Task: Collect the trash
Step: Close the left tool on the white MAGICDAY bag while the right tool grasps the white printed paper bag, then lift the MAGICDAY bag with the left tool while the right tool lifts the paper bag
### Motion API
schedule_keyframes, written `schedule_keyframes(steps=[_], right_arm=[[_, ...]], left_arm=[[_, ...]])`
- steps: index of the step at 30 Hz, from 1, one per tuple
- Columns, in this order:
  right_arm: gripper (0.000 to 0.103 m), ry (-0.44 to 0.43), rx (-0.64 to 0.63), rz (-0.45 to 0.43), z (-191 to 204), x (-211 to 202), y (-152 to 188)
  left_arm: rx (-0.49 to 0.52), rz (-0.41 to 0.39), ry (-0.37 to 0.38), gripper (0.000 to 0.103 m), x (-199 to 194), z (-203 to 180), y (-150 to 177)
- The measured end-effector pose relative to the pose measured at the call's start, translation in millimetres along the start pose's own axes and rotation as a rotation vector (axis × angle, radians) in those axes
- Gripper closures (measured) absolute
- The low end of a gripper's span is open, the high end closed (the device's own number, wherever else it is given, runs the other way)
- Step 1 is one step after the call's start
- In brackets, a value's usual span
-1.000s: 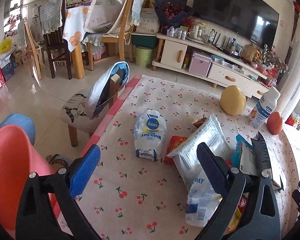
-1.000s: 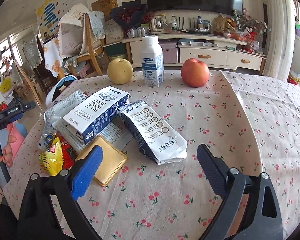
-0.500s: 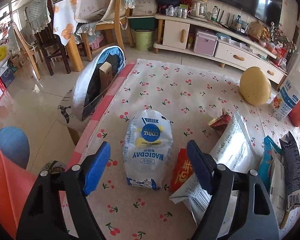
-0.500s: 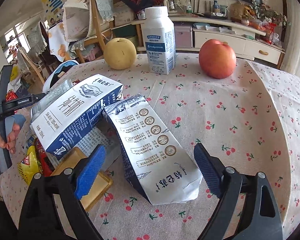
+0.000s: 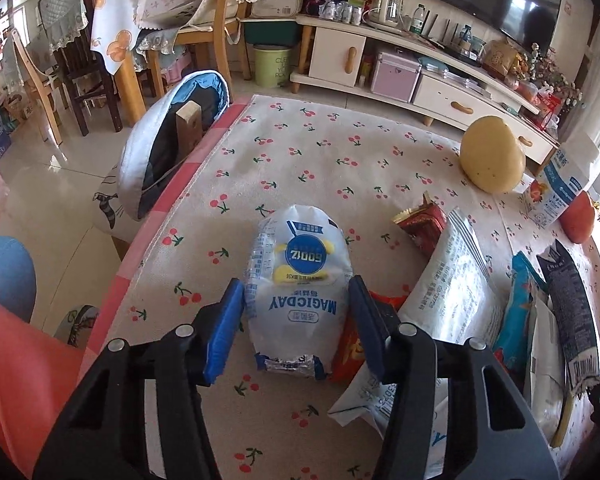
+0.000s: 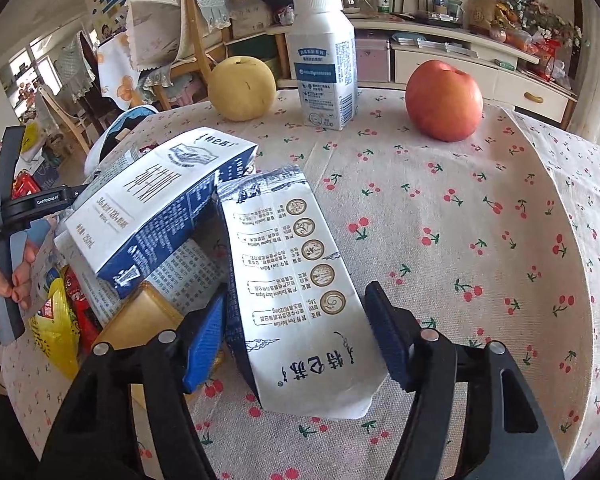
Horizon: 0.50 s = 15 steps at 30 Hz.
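Left wrist view: the left tool (image 5: 296,320) sat low over the tabletop (image 5: 340,152), its blue pads either side of the white MAGICDAY pouch (image 5: 298,284), open and not yet pinching; a sliver of gap showed on the left, the right pad (image 5: 366,324) looked about touching.
Pouch axis: ran 12 to 6 o'clock, straight along the tool's line, so the pads crossed its short width.
Right wrist view: the right tool (image 6: 296,336) straddled the near end of the flattened silver carton (image 6: 300,292), pads apart on both sides, nothing gripped.
Carton axis: lay roughly 11 to 5 o'clock, near end at 6.
Nearer hand: each tool was on its own piece; the left hand (image 6: 4,280) showed at 9 o'clock in the right view.
Trash count: one pouch, one flattened silver carton, one blue-and-white carton (image 6: 156,208), one tan flat box (image 6: 140,316), one yellow wrapper (image 6: 56,332); others overlapped, uncountable.
Not trash, likely: one pear (image 6: 242,88), one apple (image 6: 444,100), one upright milk bottle (image 6: 324,60) at 12 o'clock.
Next move, judged: closing across each short width.
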State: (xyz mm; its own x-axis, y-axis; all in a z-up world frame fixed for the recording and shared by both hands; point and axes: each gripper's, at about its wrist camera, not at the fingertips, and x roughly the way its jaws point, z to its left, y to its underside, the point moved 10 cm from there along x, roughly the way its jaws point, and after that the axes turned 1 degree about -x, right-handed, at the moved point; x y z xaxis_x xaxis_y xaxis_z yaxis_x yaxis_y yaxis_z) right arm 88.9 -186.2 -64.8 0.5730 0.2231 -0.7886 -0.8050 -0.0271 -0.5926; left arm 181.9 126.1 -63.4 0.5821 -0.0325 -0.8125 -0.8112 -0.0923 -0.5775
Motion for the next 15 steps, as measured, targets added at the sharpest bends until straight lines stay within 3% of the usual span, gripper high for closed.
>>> schedule_keyframes(steps=[15], right_arm=[[0.04,-0.033,-0.065,-0.008,17.2,-44.0,27.7]], left_arm=[[0.087,0.013,0.086,0.05,-50.3,-44.6,71.5]])
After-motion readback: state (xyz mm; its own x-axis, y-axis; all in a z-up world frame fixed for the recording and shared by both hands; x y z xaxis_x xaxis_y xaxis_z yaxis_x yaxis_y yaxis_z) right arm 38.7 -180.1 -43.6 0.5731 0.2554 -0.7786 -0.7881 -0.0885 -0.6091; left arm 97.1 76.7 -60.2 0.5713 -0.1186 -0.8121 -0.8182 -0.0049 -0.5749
